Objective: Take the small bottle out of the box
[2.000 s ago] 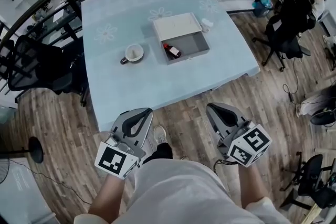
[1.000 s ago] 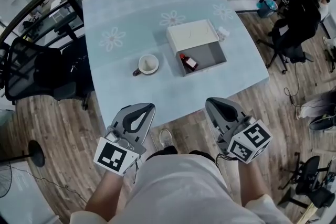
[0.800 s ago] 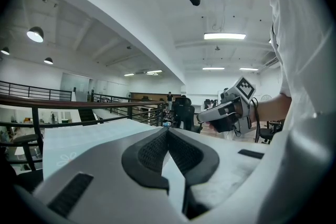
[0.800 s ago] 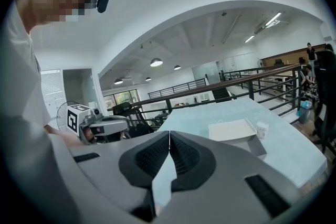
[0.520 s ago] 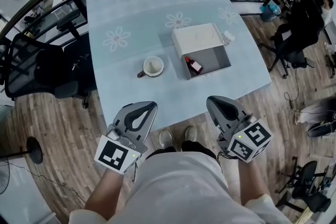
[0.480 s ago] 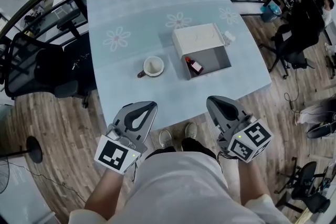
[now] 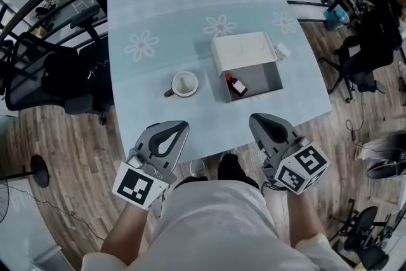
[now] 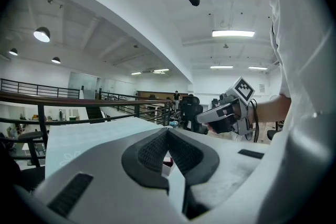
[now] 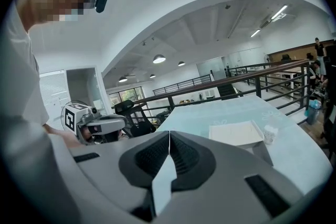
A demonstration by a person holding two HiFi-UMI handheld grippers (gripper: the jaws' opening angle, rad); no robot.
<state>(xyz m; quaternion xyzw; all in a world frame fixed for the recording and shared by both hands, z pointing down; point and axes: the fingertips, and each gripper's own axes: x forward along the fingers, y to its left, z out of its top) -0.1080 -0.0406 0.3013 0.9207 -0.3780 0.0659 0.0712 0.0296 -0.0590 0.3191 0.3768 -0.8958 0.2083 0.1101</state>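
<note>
Nearest the camera, the person's two forearms reach forward from the body over the wooden floor, short of the desk's [image 7: 158, 22] near edge. The left gripper [image 7: 178, 128] and right gripper [image 7: 259, 121] sit side by side, well apart, each pointing ahead and slightly down, marker cubes toward the person. Each gripper's own view shows its jaws pressed together with nothing between them. Two shoes [image 7: 227, 165] show below, between the grippers.

Farther out on the desk, a cup [image 7: 184, 82] stands left of an open grey box [image 7: 271, 80], whose white lid [image 7: 244, 51] is folded back on the far side. The small bottle [image 7: 237, 86], dark with a red cap, lies inside the box near its left wall. A little white container [image 7: 283, 51] stands just beside the box's far right corner. A black chair [image 7: 44, 73] stands to the desk's left, with a railing behind.

Only the head view looks into the box and shows the bottle. The right gripper view shows the lid and the container from the side, plus the left gripper. In the left gripper view its own jaws cover most of the desk, and the right gripper appears beyond them.
</note>
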